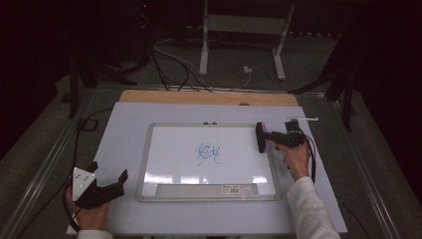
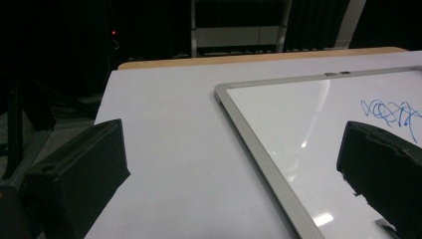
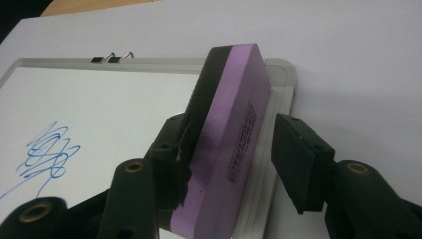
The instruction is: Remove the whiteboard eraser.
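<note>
A purple eraser (image 1: 260,137) (image 3: 234,89) with a black felt face stands on edge over the right frame of the whiteboard (image 1: 174,149) (image 3: 124,99). My right gripper (image 1: 266,139) (image 3: 231,129) has it between its jaws. One pad touches the felt side, while a narrow gap shows between the other pad (image 3: 296,159) and the purple face. A blue scribble (image 1: 208,153) (image 3: 45,154) (image 2: 393,112) marks the board's middle. My left gripper (image 1: 108,171) (image 2: 231,149) rests open and empty near the table's front left, beside the board's left frame (image 2: 259,144).
Two small binder clips (image 1: 211,122) (image 3: 114,58) sit on the board's top frame. A labelled strip (image 1: 199,189) runs along its bottom edge. The white table cover (image 1: 124,129) ends at a wooden edge (image 1: 209,97) at the back. Cables and a white stand (image 1: 204,45) are on the floor beyond.
</note>
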### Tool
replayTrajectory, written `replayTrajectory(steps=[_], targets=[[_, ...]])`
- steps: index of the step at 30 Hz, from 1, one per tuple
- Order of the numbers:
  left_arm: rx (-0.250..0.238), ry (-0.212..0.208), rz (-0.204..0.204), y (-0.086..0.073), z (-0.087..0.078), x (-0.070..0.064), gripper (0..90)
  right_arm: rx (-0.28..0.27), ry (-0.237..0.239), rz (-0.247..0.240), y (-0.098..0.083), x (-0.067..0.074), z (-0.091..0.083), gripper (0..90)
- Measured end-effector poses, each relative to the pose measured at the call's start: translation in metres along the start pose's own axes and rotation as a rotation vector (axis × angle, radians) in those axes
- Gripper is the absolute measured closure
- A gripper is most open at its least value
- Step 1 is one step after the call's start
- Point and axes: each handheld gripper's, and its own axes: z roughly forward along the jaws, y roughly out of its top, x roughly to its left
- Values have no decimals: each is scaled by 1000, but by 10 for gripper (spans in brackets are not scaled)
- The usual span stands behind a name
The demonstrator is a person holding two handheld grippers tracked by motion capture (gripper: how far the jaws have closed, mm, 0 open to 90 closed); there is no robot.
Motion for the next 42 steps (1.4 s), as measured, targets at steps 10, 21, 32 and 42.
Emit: replayTrajectory(steps=[10, 21, 32, 42], targets=[[7, 0, -1, -1, 2, 2, 4, 51, 63, -4, 0, 12, 18, 411], [6, -4, 2, 0, 1, 0, 4, 78, 47, 6, -2, 15, 24, 344], [4, -2, 0, 0, 1, 0, 4, 70, 13, -31, -2, 22, 23, 407], [5, 0, 2, 0, 1, 0, 4, 39, 47, -82, 3, 40, 16, 407]])
